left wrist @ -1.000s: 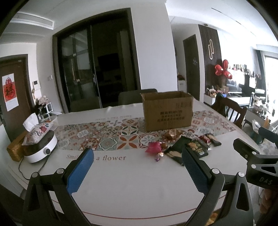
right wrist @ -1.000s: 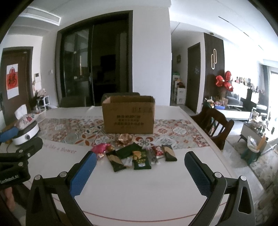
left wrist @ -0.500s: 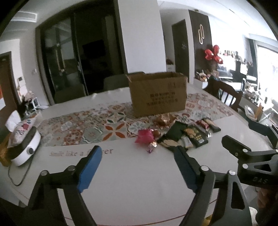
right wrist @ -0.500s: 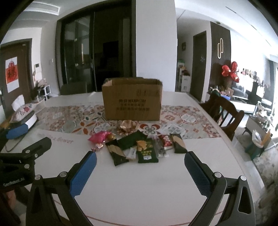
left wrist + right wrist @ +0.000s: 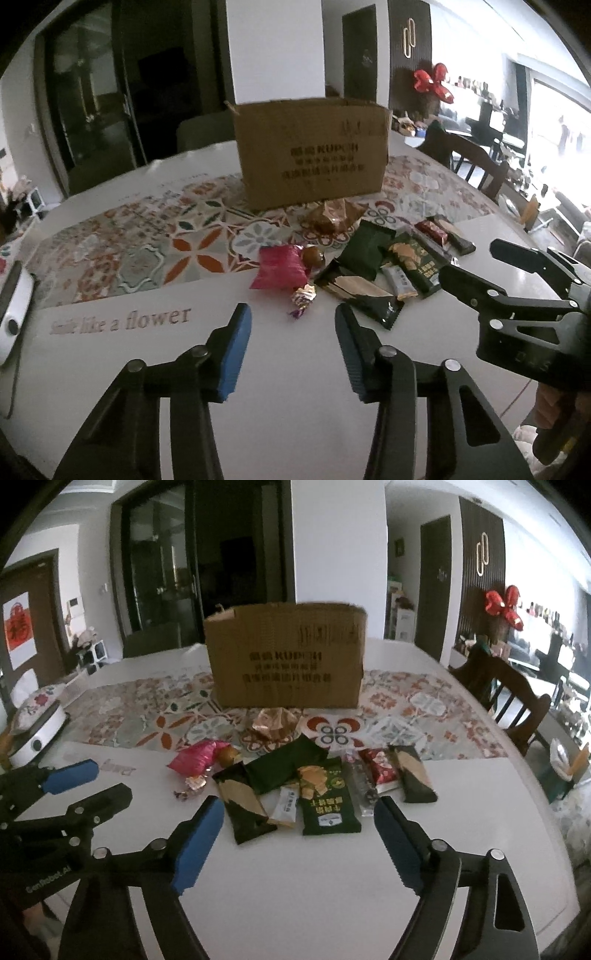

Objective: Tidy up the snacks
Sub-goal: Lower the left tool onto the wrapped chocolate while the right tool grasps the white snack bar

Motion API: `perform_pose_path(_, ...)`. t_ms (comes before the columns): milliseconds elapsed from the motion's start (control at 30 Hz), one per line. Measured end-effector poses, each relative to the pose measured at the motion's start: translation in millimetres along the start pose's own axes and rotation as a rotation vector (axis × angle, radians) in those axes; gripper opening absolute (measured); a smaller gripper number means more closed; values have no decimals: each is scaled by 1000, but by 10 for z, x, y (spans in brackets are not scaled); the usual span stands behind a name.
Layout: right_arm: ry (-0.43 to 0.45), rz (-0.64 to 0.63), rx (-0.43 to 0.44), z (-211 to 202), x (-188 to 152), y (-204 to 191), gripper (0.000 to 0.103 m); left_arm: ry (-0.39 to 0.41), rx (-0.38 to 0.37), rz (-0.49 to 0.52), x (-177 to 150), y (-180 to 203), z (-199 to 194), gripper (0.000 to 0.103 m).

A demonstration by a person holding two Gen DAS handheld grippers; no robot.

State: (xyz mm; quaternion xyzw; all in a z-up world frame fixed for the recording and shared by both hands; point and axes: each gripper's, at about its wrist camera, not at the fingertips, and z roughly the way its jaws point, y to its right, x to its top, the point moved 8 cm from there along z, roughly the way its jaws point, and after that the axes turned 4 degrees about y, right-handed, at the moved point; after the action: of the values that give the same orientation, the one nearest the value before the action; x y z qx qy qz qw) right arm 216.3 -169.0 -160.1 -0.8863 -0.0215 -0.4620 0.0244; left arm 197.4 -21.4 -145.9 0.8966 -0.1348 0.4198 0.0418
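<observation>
Now your two grippers hover empty before the cardboard box (image 5: 286, 655).

Snack packets (image 5: 328, 797) lie just in front of it; your right gripper (image 5: 299, 829), spread wide, frames them, your left gripper (image 5: 293, 350) gapes narrower, touching nothing.

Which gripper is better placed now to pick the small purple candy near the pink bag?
Left. The left gripper is open and the candy lies just ahead, between its fingers. The right gripper faces the green packets instead.
</observation>
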Motion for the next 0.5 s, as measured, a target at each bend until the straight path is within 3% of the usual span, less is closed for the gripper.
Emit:
perform_pose_path(200, -63, 13, 16, 306, -30, 11, 70, -69, -54, -23, -19, 2, 336, 37)
perform_pose_path(500, -135, 13, 69, 613, -128, -151, 49, -106, -103, 14, -65, 74, 608, 29)
